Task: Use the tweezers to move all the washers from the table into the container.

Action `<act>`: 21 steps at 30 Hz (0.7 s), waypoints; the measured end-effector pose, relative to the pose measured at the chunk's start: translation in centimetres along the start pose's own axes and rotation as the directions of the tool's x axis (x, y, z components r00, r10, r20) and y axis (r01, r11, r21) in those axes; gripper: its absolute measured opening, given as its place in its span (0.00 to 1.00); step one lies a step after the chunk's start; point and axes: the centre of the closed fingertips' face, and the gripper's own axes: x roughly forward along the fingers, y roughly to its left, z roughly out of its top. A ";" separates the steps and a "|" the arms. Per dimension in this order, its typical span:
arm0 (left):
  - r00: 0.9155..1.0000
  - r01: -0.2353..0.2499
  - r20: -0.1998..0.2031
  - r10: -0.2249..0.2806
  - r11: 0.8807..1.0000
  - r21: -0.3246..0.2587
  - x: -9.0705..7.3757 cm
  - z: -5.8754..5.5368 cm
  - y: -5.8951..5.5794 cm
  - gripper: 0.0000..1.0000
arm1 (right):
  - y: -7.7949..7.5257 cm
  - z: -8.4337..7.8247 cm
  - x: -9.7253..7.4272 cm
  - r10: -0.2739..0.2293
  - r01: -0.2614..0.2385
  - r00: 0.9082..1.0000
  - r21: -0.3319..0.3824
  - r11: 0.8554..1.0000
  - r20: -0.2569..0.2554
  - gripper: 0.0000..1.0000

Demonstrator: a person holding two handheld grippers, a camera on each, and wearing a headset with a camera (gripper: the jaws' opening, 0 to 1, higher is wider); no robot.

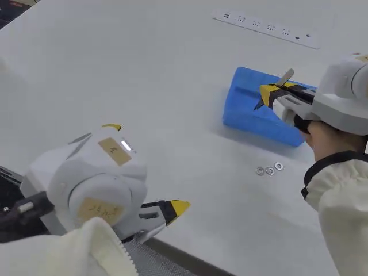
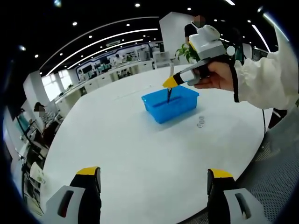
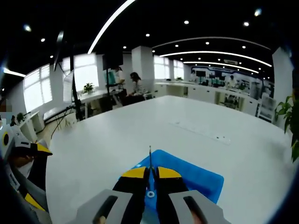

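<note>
A blue container [image 1: 253, 118] sits on the white table, also in the left gripper view [image 2: 170, 107]. Three small washers [image 1: 269, 169] lie on the table just in front of it, seen again as washers [image 2: 201, 122]. My right gripper [image 1: 265, 95] hovers over the container, shut on metal tweezers [image 1: 286, 76]. In the left gripper view the tweezers [image 2: 169, 95] point down into the container. The right gripper [image 3: 150, 173] shows its jaws closed on the tweezers [image 3: 150, 156] above the blue container [image 3: 196, 179]. My left gripper [image 1: 145, 167] is open and holds nothing, near the table's front edge.
A white power strip [image 1: 264, 27] lies at the far side of the table. A grey mesh surface [image 1: 149, 261] borders the table's near edge. Wide bare tabletop [image 1: 144, 75] stretches left of the container. Other workbenches and people are far in the background.
</note>
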 end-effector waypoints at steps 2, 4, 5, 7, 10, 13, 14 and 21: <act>1.000 0.000 -0.003 0.000 1.000 -0.001 0.0 -0.1 0.0 0.97 | 0.4 0.5 -0.6 0.006 -0.006 1.000 -0.006 1.000 0.015 0.03; 1.000 -0.003 -0.004 0.003 1.000 -0.001 0.1 -0.2 0.1 0.97 | 0.9 1.0 -1.4 0.016 -0.015 0.999 -0.004 1.000 0.030 0.03; 1.000 -0.003 -0.004 0.003 1.000 -0.001 0.1 -0.2 0.1 0.97 | 1.1 1.1 -1.7 0.021 -0.021 0.999 -0.002 1.000 0.032 0.03; 1.000 -0.001 -0.003 0.000 1.000 -0.002 0.1 -0.2 0.1 0.97 | 1.6 1.3 -2.6 0.024 -0.024 0.999 -0.009 1.000 0.038 0.03; 1.000 0.004 0.000 -0.004 1.000 0.001 0.2 -0.2 0.0 0.97 | 2.2 1.1 -3.9 0.025 -0.024 0.999 -0.019 1.000 0.039 0.03; 1.000 0.008 -0.001 -0.008 1.000 0.006 0.2 -0.3 -0.1 0.97 | 2.5 0.7 -5.0 0.023 -0.022 0.999 -0.030 0.999 0.028 0.03; 1.000 0.008 -0.002 -0.008 1.000 0.008 0.2 -0.3 -0.2 0.97 | 2.6 0.4 -5.4 0.024 -0.023 0.999 -0.040 0.999 0.025 0.03; 1.000 0.012 -0.003 -0.011 1.000 0.010 0.1 -0.2 -0.4 0.96 | 2.8 -2.0 -6.7 0.030 -0.031 0.999 -0.017 0.999 -0.015 0.03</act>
